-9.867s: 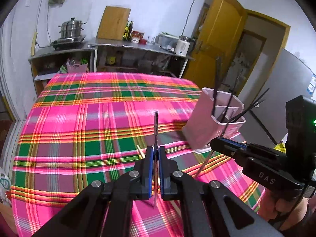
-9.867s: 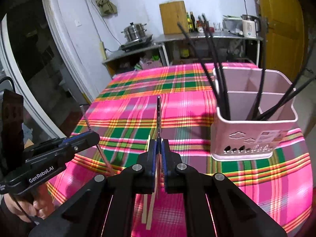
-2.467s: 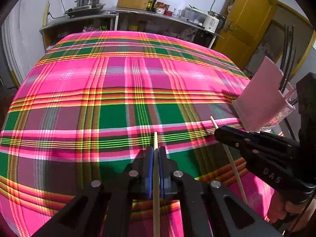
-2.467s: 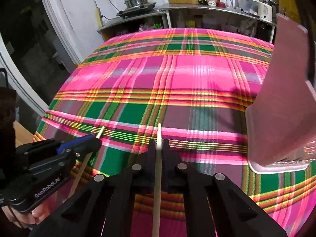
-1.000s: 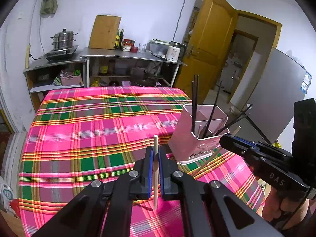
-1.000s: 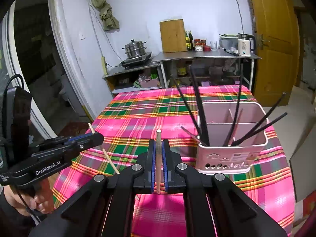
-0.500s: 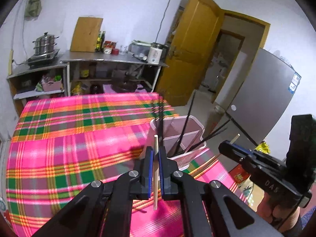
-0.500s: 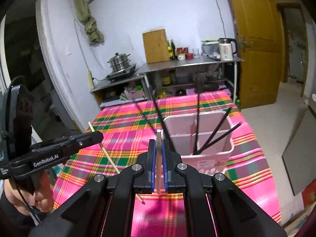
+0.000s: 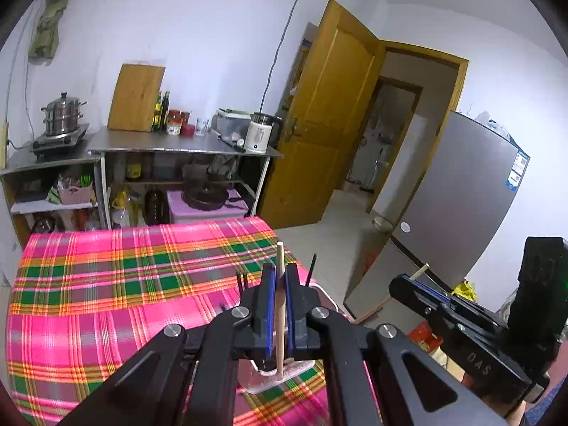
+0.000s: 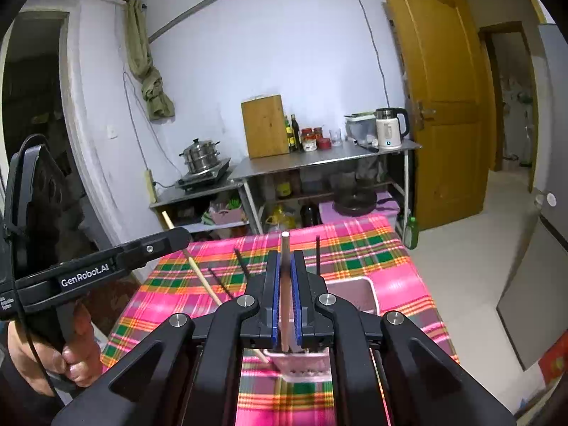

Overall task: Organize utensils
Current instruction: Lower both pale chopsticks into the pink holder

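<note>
My left gripper [image 9: 279, 285] is shut on a wooden chopstick [image 9: 280, 273] and holds it upright above the pink utensil holder [image 9: 269, 380], whose base shows below the jaws. My right gripper [image 10: 285, 269] is shut on a second wooden chopstick [image 10: 285, 248], also upright, over the same pink utensil holder [image 10: 358, 293]. Black chopsticks [image 10: 317, 252] stand in the holder and poke up beside the jaws. In the right wrist view the left gripper [image 10: 181, 236] is at the left with its chopstick slanting down. In the left wrist view the right gripper [image 9: 397, 284] is at the right.
The holder stands on a table with a pink plaid cloth [image 9: 106, 284]. Behind it are a steel shelf unit [image 9: 177, 149] with a pot, bottles and a kettle, a yellow door [image 9: 330, 124] and a grey fridge [image 9: 461, 213] at the right.
Both grippers have risen and tilted up with their chopsticks. The holder has slid lower in both views and is now mostly hidden behind the jaws.
</note>
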